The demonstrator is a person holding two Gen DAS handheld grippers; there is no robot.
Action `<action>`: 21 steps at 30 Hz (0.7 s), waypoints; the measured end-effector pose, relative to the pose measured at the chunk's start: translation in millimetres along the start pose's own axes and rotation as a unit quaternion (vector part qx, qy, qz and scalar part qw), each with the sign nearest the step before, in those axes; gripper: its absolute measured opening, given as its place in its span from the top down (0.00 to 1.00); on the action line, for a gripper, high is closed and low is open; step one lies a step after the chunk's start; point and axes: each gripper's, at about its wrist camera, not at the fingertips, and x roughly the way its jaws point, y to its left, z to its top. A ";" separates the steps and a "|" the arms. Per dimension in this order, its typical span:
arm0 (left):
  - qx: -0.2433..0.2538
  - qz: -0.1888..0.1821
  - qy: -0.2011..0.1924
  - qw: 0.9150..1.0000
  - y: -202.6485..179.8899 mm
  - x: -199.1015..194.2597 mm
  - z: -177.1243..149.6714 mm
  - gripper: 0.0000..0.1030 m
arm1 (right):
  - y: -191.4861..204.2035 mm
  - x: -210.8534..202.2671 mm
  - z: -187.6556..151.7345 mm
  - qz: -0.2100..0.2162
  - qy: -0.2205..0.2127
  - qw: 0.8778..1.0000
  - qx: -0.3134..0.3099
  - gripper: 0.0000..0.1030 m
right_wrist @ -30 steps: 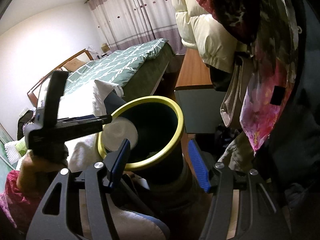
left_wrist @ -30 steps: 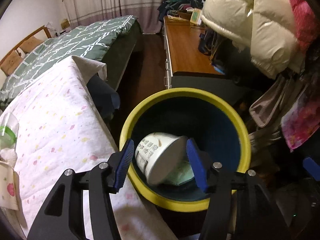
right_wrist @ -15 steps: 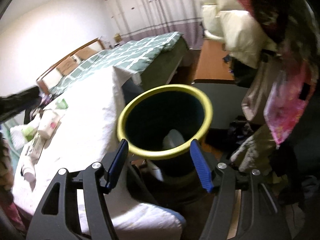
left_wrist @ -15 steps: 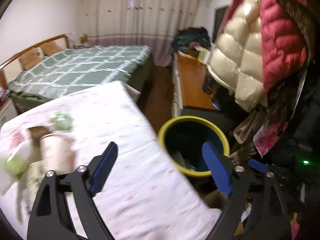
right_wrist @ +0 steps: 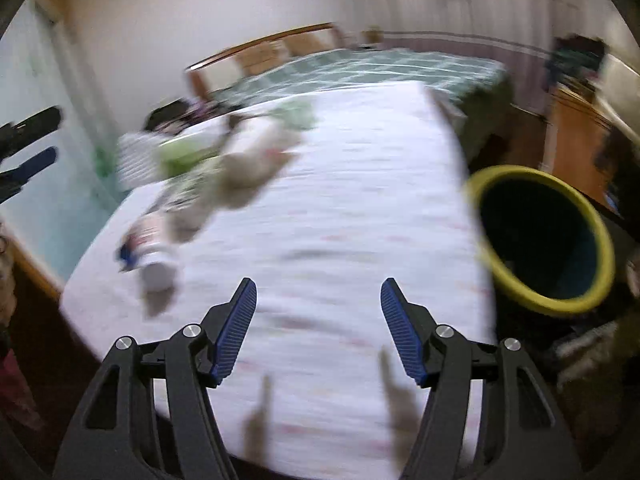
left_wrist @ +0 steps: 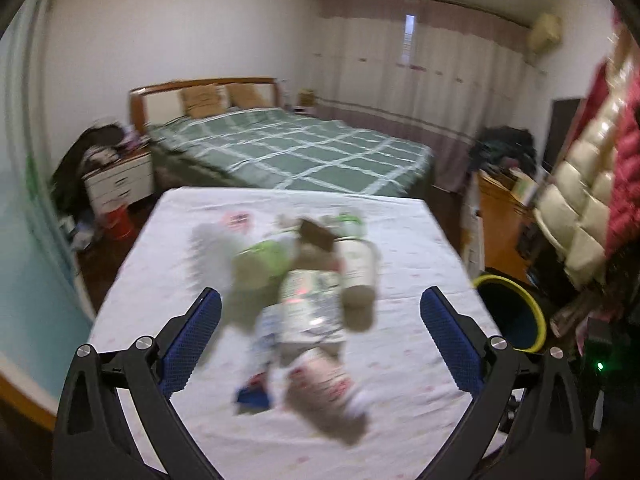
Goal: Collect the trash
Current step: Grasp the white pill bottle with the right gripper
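A blurred heap of trash [left_wrist: 312,300], made of wrappers, a green-and-white packet [left_wrist: 260,260] and a paper cup [left_wrist: 356,264], lies on the white flowered tablecloth [left_wrist: 400,240]. My left gripper [left_wrist: 320,294] hovers above and before the heap; its jaws are opening wide and the pads touch nothing. The yellow-rimmed dark bin [left_wrist: 500,280] stands off the table's right edge. In the right wrist view my right gripper [right_wrist: 318,282] is open and empty over the bare cloth [right_wrist: 360,200], with the heap [right_wrist: 224,176] at far left and the bin [right_wrist: 540,304] to the right.
A bed with a green checked cover [left_wrist: 300,152] fills the back of the room. A white nightstand [left_wrist: 120,180] and a red bucket [left_wrist: 120,220] stand at left. An orange wooden cabinet [left_wrist: 500,208] and hanging padded jackets [left_wrist: 580,208] crowd the right side behind the bin.
The left gripper let a paper cup go into the bin, widened its jaws and swung left over the table's trash. The right gripper also swung from the bin to the table.
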 end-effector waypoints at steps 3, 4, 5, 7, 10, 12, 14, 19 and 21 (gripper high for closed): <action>-0.020 0.014 0.000 1.000 24.9 -6.5 -10.6 0.05 | 37.2 12.5 5.0 0.051 0.011 0.998 -0.032 0.40; -0.024 0.017 0.000 1.000 32.3 -8.6 -13.1 0.05 | 47.9 17.1 7.1 0.063 0.014 0.997 -0.042 0.40; -0.028 0.020 0.000 0.999 39.1 -10.4 -15.2 0.05 | 55.8 20.7 8.4 0.069 0.017 0.996 -0.051 0.40; -0.035 0.023 -0.001 0.999 49.6 -13.0 -19.2 0.05 | 73.9 33.4 11.0 0.085 0.028 0.994 -0.069 0.40; -0.045 0.027 -0.003 0.999 59.9 -17.4 -27.3 0.05 | 91.9 52.7 12.2 0.099 0.047 0.991 -0.079 0.40; -0.050 0.028 -0.002 0.998 62.9 -18.2 -30.1 0.05 | 101.1 65.3 11.9 0.097 0.053 0.990 -0.086 0.40; -0.053 0.029 0.000 0.998 62.0 -19.6 -31.9 0.05 | 106.5 76.4 14.6 0.091 0.057 0.990 -0.092 0.40; -0.055 0.027 0.007 0.998 61.8 -15.7 -35.6 0.05 | 113.4 93.4 23.4 0.085 0.064 0.989 -0.102 0.40; -0.055 0.025 0.010 0.998 59.7 -12.6 -36.6 0.05 | 114.6 101.6 26.6 0.089 0.072 0.988 -0.102 0.40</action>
